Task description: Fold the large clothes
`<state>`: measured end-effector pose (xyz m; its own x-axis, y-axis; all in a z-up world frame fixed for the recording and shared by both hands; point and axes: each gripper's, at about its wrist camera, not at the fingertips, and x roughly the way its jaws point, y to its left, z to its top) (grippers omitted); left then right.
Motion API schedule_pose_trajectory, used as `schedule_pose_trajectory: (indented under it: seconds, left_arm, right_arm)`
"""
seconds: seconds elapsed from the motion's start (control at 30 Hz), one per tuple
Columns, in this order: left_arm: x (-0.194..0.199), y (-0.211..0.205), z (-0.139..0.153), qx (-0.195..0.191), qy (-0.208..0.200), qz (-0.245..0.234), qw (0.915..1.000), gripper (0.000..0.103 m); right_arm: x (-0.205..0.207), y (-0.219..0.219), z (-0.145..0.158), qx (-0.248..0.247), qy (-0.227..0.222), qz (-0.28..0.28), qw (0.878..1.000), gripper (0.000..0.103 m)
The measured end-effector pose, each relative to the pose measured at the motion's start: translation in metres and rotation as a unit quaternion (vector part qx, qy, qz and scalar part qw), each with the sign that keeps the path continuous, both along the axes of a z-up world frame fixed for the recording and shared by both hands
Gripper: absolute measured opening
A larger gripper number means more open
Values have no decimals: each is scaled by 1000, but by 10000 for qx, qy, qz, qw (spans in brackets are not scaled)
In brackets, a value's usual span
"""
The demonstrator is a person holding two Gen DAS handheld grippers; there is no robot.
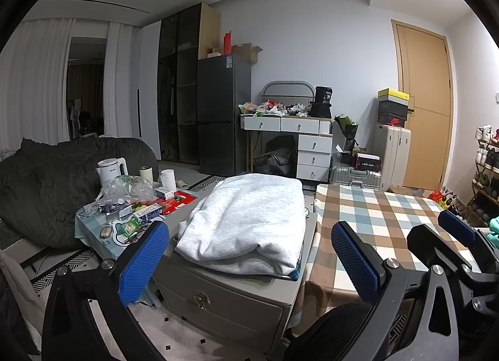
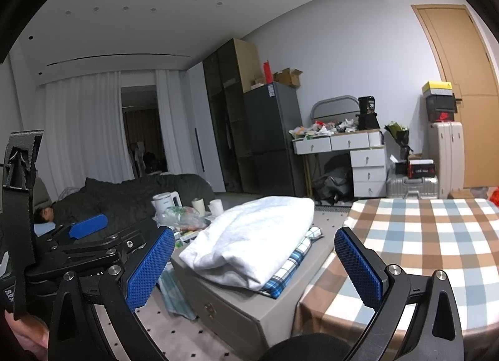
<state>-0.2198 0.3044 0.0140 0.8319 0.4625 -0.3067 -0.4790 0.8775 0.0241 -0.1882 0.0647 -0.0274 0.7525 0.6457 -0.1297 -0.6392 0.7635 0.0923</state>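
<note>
A folded light grey garment [image 1: 249,220] [image 2: 249,245] lies on top of a grey drawer cabinet [image 1: 224,295] [image 2: 224,308], over a blue plaid cloth [image 2: 293,264]. My left gripper [image 1: 249,255] hangs open in front of the cabinet, nothing between its blue pads [image 1: 140,261]. My right gripper [image 2: 255,267] is open too and empty, held level beside the left one. In the left wrist view the right gripper [image 1: 467,236] shows at the right edge; in the right wrist view the left gripper [image 2: 87,236] shows at the left.
A table with a brown and blue checked cloth [image 1: 389,223] [image 2: 436,236] stands right of the cabinet. A cluttered low table [image 1: 131,211] with a white kettle [image 1: 110,169] stands to the left. A person lies on a dark sofa [image 2: 124,198]. A black chair [image 1: 330,329] is below.
</note>
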Motion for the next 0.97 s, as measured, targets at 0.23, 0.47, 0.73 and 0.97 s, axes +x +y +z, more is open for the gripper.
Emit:
schedule_pose_trajectory:
  seconds: [0.23,0.47,0.73,0.97]
  left_arm:
    - [0,2,-1,-11,19,4,10000,101]
    - [3,3,-1,-4,35,-26,10000,102]
    - [7,4,-1,25,43,-81,10000,101]
    - [15,3,-2,79,19,-166,9998,102]
  right_arm:
    - [0,1,1,-3,-1,-20,10000,103]
    - [2,-3,1,34,64,-26,10000,103]
    - [1,-4,1,9,35,-13,10000,103]
    - [4,-7,0,3,69,-14,10000,103]
